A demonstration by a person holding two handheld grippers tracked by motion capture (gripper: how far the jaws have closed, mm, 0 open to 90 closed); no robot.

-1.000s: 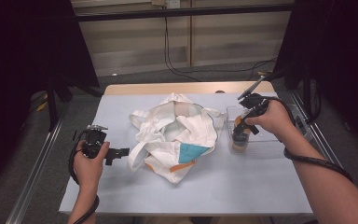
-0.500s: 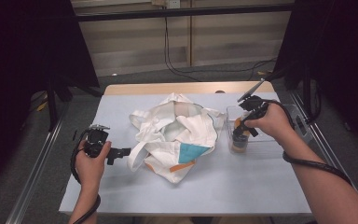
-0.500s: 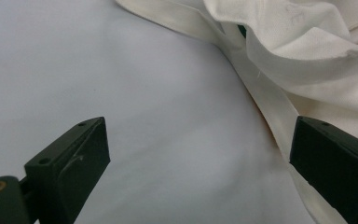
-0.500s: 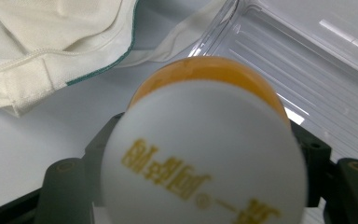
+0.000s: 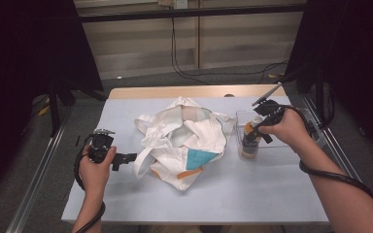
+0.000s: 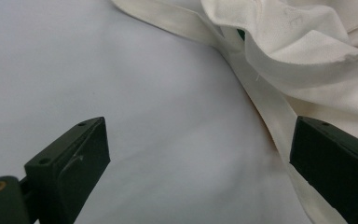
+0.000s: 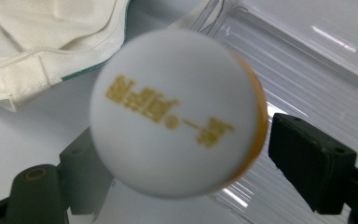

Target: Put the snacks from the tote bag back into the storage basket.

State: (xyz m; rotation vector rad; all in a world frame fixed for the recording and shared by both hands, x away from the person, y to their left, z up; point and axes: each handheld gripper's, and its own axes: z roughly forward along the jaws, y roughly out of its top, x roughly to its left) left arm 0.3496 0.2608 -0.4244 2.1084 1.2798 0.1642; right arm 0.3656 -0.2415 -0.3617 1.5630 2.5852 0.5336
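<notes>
Tabletop point(image 5: 126, 204) has a pale blue-white cover, wood edge showing at the far side. Biggest item: crumpled cream cloth bag point(image 5: 182, 141) mid-table, teal patch and orange trim at its near side, one strap point(image 6: 279, 121) trailing toward the left. Right of the bag, touching or just beside it, sits a clear plastic tray point(image 5: 239, 121) with a ribbed floor. Standing upright in the tray: a small bottle point(image 7: 177, 112) with an orange body and a white round cap with gold print; print is blurred, can't read it. Right hand-held gripper point(image 5: 251, 138) points down over that bottle, jaws on either side of the cap. Its jaws have just been opening; in the right gripper view the right jaw stands clear of the cap with a visible gap, the left jaw is partly hidden behind the cap, so the bottle is between them but not clamped. Left hand-held gripper point(image 5: 126, 158) lies low near the tabletop at the left, pointing at the bag's strap, jaws wide apart, nothing between them but bare cover; strap edge is just beside its right jaw.
</notes>
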